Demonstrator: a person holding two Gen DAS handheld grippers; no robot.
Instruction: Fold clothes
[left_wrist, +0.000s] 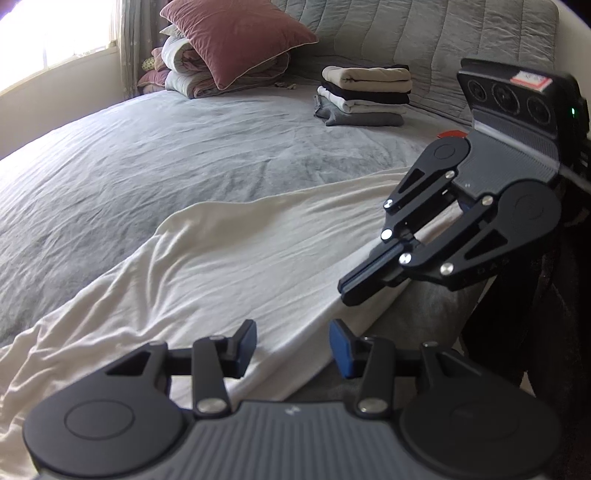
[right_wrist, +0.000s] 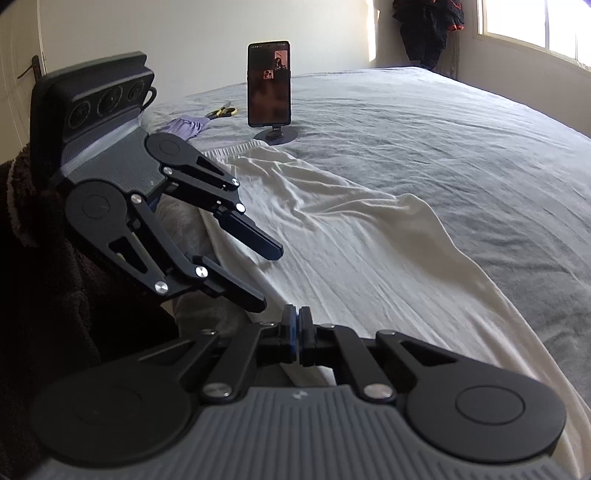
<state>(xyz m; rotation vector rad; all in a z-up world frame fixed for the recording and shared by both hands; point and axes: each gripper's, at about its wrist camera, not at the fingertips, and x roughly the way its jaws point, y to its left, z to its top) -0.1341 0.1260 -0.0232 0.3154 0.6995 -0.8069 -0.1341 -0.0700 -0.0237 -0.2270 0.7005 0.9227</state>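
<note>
A white garment (left_wrist: 229, 258) lies spread flat and wrinkled along the near edge of the grey bed (left_wrist: 129, 155); it also fills the middle of the right wrist view (right_wrist: 351, 240). My left gripper (left_wrist: 293, 343) is open just above the garment's near hem, with nothing pressed between its blue pads (left_wrist: 341, 349). It also shows at the left of the right wrist view (right_wrist: 264, 277). My right gripper (right_wrist: 295, 325) is shut, its tips at the same near hem further along. From the left it appears as closed fingers (left_wrist: 347, 291) on the hem. Whether fabric is pinched I cannot tell.
A stack of folded clothes (left_wrist: 364, 94) sits at the back of the bed beside pillows and blankets (left_wrist: 236, 44). At the other end are a phone on a stand (right_wrist: 268, 85), scissors (right_wrist: 221, 112) and a purple cloth (right_wrist: 184, 125). A person's dark fleece sleeve (right_wrist: 55, 295) is close by.
</note>
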